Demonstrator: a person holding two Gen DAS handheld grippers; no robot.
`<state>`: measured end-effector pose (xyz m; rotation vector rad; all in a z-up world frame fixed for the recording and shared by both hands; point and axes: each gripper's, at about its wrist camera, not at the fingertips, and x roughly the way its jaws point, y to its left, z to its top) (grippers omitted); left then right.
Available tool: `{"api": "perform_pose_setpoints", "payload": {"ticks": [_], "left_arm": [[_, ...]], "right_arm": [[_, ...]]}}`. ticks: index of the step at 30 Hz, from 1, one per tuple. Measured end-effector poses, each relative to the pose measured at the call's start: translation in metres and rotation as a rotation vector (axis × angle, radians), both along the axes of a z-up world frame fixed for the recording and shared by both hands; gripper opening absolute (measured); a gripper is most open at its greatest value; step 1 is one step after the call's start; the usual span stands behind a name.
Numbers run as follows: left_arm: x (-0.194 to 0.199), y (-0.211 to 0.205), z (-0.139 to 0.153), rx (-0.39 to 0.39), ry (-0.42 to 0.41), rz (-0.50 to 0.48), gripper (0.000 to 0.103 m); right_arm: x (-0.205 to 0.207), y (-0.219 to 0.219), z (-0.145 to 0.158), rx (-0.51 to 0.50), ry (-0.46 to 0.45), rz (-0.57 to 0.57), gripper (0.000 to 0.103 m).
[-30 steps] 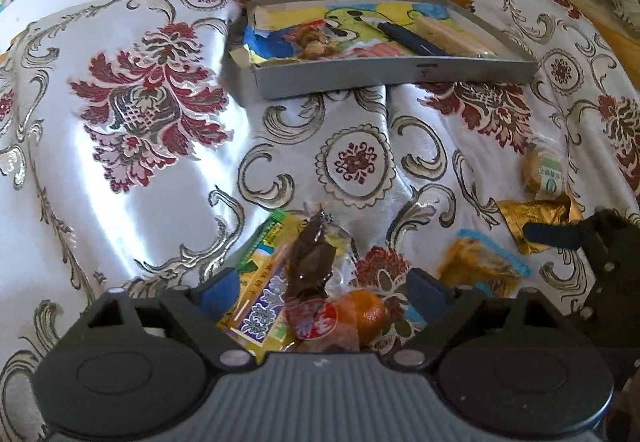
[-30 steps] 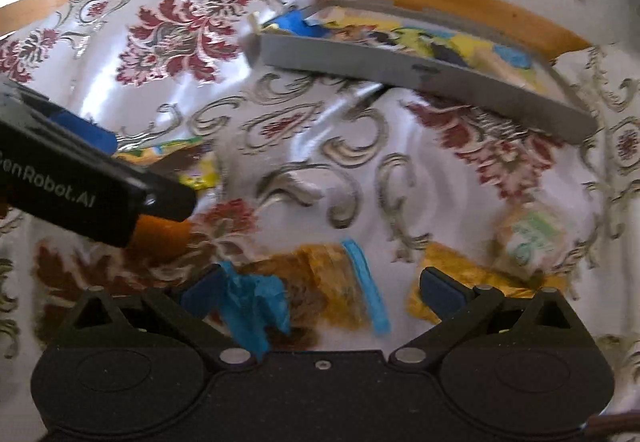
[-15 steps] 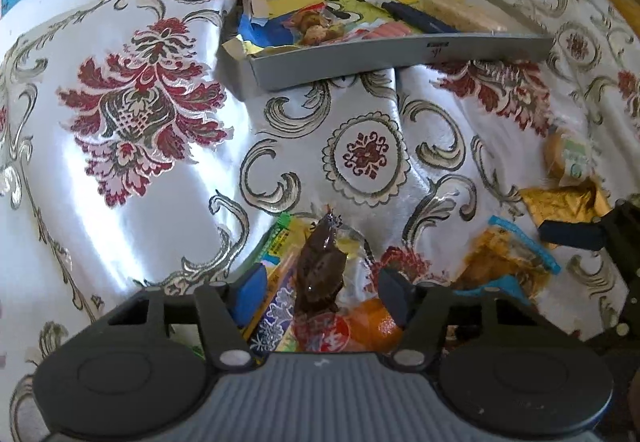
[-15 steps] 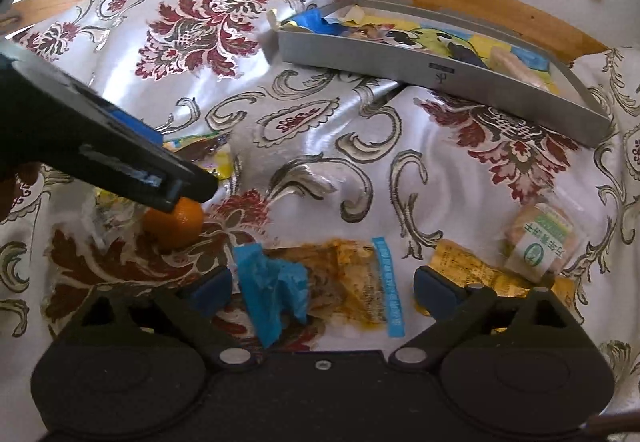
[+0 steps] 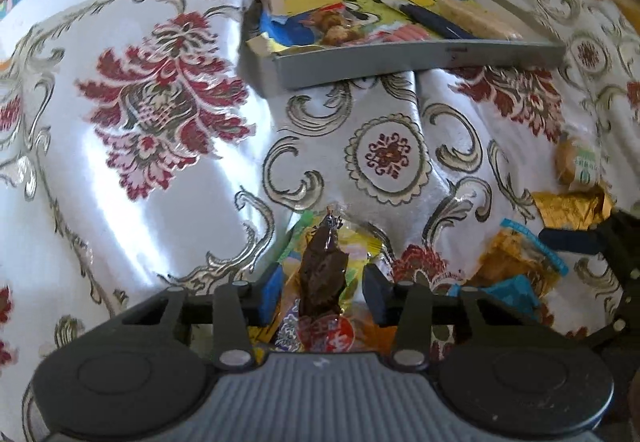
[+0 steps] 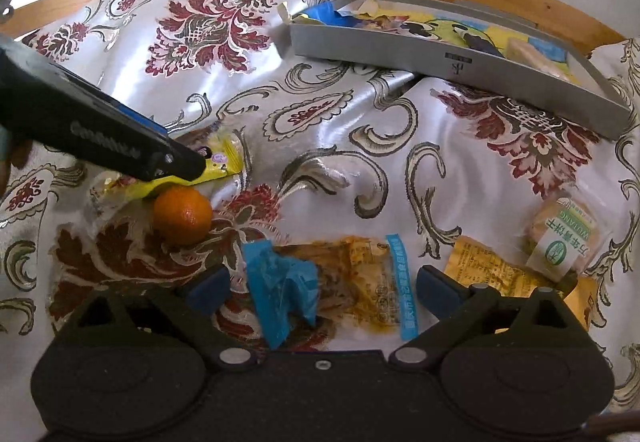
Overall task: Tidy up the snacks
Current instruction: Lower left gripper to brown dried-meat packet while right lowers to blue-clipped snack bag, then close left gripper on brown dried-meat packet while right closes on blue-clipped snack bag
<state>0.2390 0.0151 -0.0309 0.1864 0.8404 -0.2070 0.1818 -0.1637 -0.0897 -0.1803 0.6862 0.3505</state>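
Left fingers narrow around the brown snack – right gripper waits, spread.

A second ago the left gripper (image 5: 323, 288) stood wide over the pile; now its blue pads flank the dark brown wrapped snack (image 5: 323, 274) on the yellow packet (image 6: 218, 163), nearly touching it but not yet pinching – a pickup seems near. The right gripper (image 6: 322, 284) has pulled back slightly, fingers spread over the blue-and-orange packet (image 6: 340, 278). The grey tray (image 5: 416, 59) lies beyond on the patterned cloth (image 5: 160, 145), the orange (image 6: 183, 215) beside the pile.
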Motion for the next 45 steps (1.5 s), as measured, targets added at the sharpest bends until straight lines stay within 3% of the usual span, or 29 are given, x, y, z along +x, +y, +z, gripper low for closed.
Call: {"api": "perform_pose_setpoints", "payload": {"ticks": [5,15,28,33,37,45], "left_arm": [[-0.003,0.008,0.004,-0.085,0.026,0.015,0.047],[-0.015,-0.005,0.005,-0.103,0.044,-0.035,0.047],[-0.019,-0.011,0.005,-0.109,0.045,-0.032,0.047],[-0.019,-0.013,0.007,-0.109,0.044,-0.026,0.047],[-0.02,-0.013,0.009,-0.11,0.038,-0.025,0.047],[-0.022,-0.016,0.012,-0.112,0.027,-0.025,0.047]], "right_arm": [[-0.001,0.001,0.0,0.003,0.001,0.008,0.1],[0.009,-0.005,-0.002,0.022,0.023,0.041,0.101],[0.006,-0.004,-0.001,0.044,0.018,0.046,0.079],[0.006,-0.006,0.0,0.06,0.015,0.04,0.074],[0.006,-0.01,0.001,0.089,0.01,0.027,0.06],[0.005,-0.013,0.002,0.121,0.002,0.016,0.046]]}}
